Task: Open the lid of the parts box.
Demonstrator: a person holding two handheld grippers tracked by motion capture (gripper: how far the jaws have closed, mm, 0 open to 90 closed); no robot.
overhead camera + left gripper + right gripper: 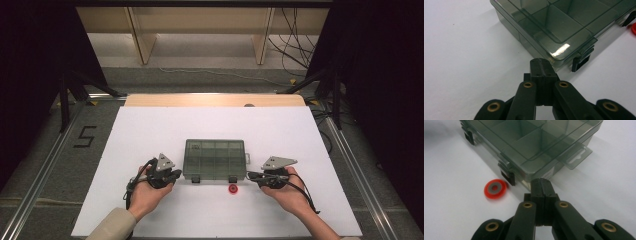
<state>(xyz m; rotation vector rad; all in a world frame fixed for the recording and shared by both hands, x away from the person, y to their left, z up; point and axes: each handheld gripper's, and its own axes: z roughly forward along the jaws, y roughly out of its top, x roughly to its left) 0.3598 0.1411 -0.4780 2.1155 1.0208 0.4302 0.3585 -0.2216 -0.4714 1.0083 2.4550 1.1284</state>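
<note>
A: Bracketing the smoky clear compartment box (215,159), lid down, both front latches (195,179) looking shut. Left gripper (175,175) nosing at the box's near-left corner (559,56), jaws pressed together, pinching nothing. Right gripper (251,175) doing the same at the near-right corner (534,176), jaws likewise together and empty.

B: Box location?

A: Sitting mid-sheet, slightly toward 6 o'clock. Red washer-like disc (232,189) lying loose at 5 o'clock of the box, just beside the right latch (509,177), apart from both grippers.

B: Step?

A: Probably approaching, still pre-contact with latches. Likely needing jaws spread or tips hooked under the latch tabs, one side bracing the box against sliding. Guessing only.

B: Surface, room?

A: Resting on a white sheet (150,130) over a wood tabletop (215,100), edge showing at 12 o'clock. Grey floor with a taped "5" (85,136) at 9 o'clock, cables (295,45) trailing at 1 o'clock, wooden frame legs (142,42) behind, dark curtains flanking.
</note>
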